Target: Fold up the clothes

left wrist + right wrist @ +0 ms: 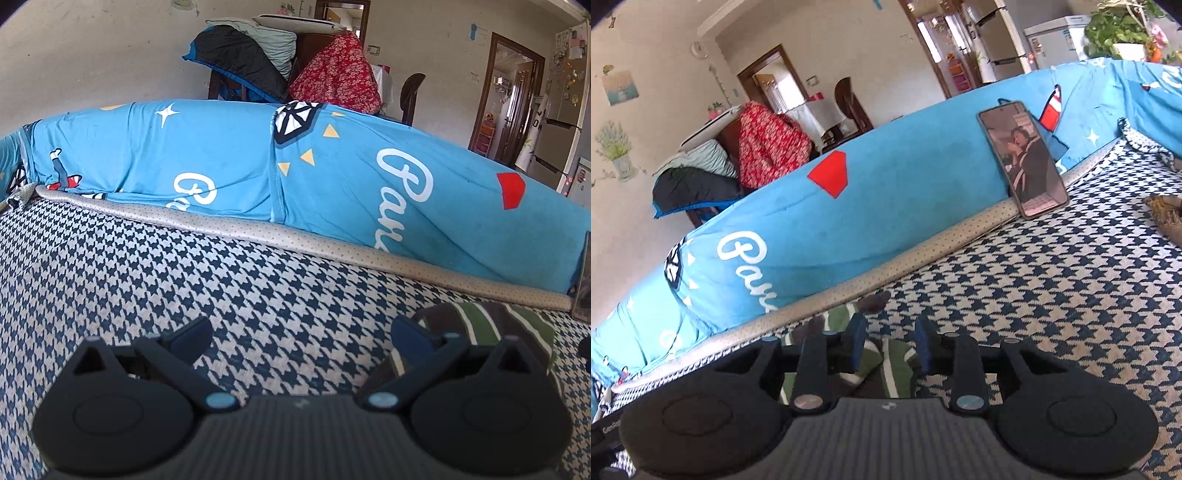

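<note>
A striped garment in green, dark grey and white lies bunched on the houndstooth seat cover. In the left wrist view the garment sits at the lower right, under and beyond the right finger. My left gripper is open wide and empty, low over the seat. In the right wrist view the same garment lies between and below the fingers. My right gripper is partly open with its jaws on either side of a fold of the garment, not closed on it.
A blue printed sofa backrest runs across behind the seat, with a beige dotted trim at its foot. A phone leans on the backrest. A brown object lies at the right. Piled clothes sit on furniture behind.
</note>
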Demonstrator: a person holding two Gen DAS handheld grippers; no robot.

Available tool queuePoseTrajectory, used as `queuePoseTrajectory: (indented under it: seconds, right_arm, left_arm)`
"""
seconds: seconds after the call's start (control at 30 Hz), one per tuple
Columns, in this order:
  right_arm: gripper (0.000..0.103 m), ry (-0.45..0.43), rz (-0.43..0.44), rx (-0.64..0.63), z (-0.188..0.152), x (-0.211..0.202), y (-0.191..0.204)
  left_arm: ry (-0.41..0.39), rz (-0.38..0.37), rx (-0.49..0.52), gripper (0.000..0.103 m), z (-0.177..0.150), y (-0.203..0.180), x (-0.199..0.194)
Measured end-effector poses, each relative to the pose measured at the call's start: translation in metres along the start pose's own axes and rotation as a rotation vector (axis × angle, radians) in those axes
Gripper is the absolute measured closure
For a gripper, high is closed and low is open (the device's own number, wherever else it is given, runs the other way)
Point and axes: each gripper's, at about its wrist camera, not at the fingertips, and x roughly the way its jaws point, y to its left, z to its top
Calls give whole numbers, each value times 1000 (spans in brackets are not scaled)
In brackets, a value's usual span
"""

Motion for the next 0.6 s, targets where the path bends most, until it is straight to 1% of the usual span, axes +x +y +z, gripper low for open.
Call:
queuePoseTrajectory:
  seconds: [0.03, 0.1, 0.17, 0.23, 0.33, 0.43, 0.47, 0.5, 0.53, 0.6]
  right_arm:
    - [57, 19, 13, -24, -2, 1, 0]
    - [48, 54, 20, -34, -8, 4, -5]
    - [46, 96, 22, -11, -13, 8, -13]
    - [46, 132, 44, 28, -16, 14, -21]
    - [46, 152, 69, 67, -20, 20, -26]
    - [46, 171, 82, 52, -24, 30, -23]
    - [49, 179, 84, 39, -25, 33, -21]
    - [66, 186, 87, 25, -27, 37, -18]
    - [88, 193, 91, 12, -28, 40, -16]
    - [91, 182, 91, 8, -27, 41, -12]
  left_arm:
    - [1, -8, 16, 0, -2, -4, -1]
    - [9, -29, 46, 0, -5, -12, 0]
    - [25, -53, 78, 0, -10, -22, 1]
    - [41, -74, 108, 0, -15, -31, 3]
    - [63, -93, 150, 0, -22, -43, 6]
    - [88, -106, 196, 0, -30, -54, 10]
    - [96, -112, 214, 0, -32, -58, 11]
    - [102, -116, 231, 0, -34, -61, 13]
    - [108, -119, 247, 0, -36, -65, 14]
    - [116, -125, 270, 0, -39, -70, 16]
